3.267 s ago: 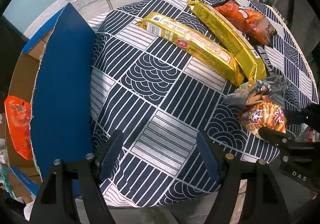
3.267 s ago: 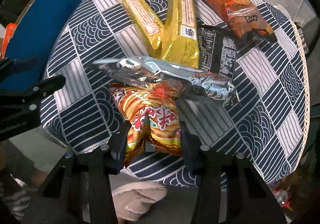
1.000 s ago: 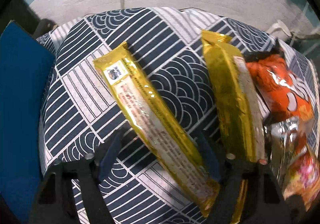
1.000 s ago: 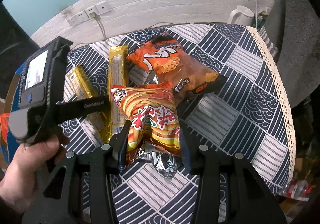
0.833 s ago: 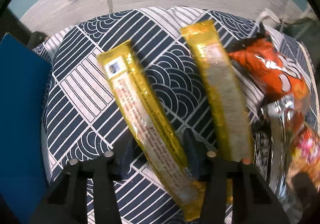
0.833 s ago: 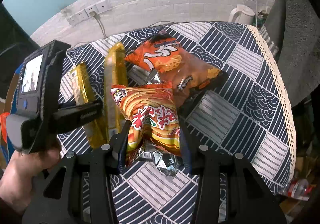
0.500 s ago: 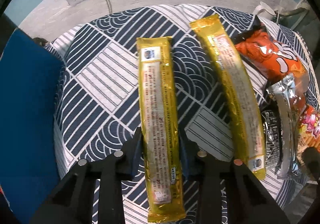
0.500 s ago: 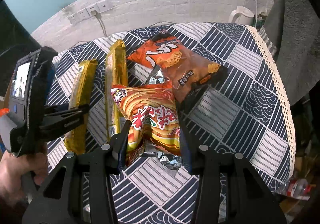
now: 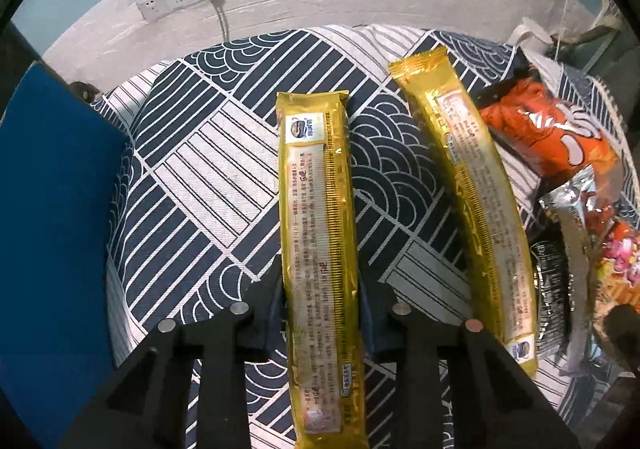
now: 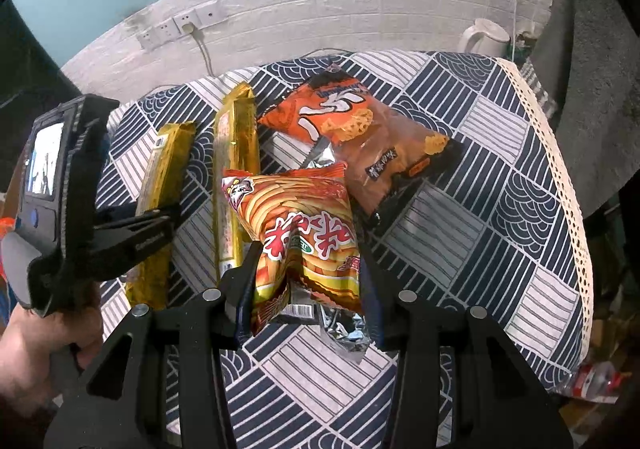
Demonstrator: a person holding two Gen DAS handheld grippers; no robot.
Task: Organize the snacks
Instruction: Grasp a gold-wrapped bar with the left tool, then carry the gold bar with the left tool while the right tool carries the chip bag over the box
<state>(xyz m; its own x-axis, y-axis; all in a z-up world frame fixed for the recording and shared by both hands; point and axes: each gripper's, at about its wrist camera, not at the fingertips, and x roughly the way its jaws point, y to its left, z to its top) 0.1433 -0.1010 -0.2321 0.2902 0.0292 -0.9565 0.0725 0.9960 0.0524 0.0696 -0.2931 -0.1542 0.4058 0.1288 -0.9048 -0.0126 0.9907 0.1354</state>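
gold pack (image 9: pixel 318 233): lengthwise, clamped | second gold pack (image 9: pixel 472 185): on cloth | striped chip bag (image 10: pixel 304 233): clamped, upright

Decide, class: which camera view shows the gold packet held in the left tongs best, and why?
The left wrist view: the gold packet runs full length, printed face up, clamped between the left tongs. The right wrist view shows it foreshortened at the left, partly hidden by those tongs.

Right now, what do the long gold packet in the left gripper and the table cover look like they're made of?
Gold packet: probably metallised plastic film, glossy; it shows bright glare and a crimped end seal. Table cover: looks like matte woven cloth, printed navy and white, with a lace-like edge in the right wrist view.
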